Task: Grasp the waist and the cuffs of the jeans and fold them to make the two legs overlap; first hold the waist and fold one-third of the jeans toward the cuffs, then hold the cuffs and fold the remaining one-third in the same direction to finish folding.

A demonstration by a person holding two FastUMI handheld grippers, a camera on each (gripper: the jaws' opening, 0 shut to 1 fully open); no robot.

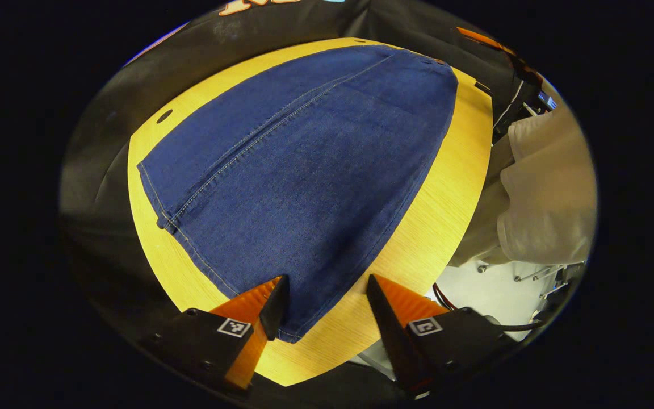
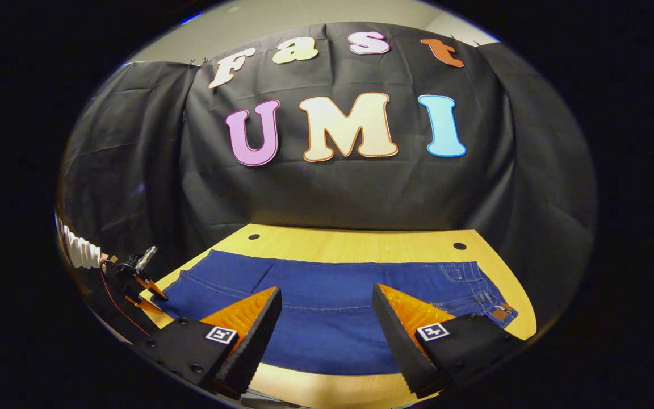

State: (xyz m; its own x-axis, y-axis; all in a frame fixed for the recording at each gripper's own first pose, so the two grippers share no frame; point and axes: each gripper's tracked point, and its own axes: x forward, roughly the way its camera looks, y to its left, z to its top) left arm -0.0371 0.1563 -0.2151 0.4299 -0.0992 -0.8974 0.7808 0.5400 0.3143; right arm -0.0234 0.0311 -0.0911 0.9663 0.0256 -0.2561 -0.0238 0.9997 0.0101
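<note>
Jeans [image 1: 304, 170] flat on table [image 1: 446, 199], cuffs at gaping left tool [image 1: 327, 307], right tool [image 2: 327, 324] spread above

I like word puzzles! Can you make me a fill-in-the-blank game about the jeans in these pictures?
1. The jeans lie flat on a wooden ____.
2. The left gripper has its fingers ____, near the cuff end.
3. In the right gripper view, the waist lies on the ____ side.

Missing words: table; open; right
</note>
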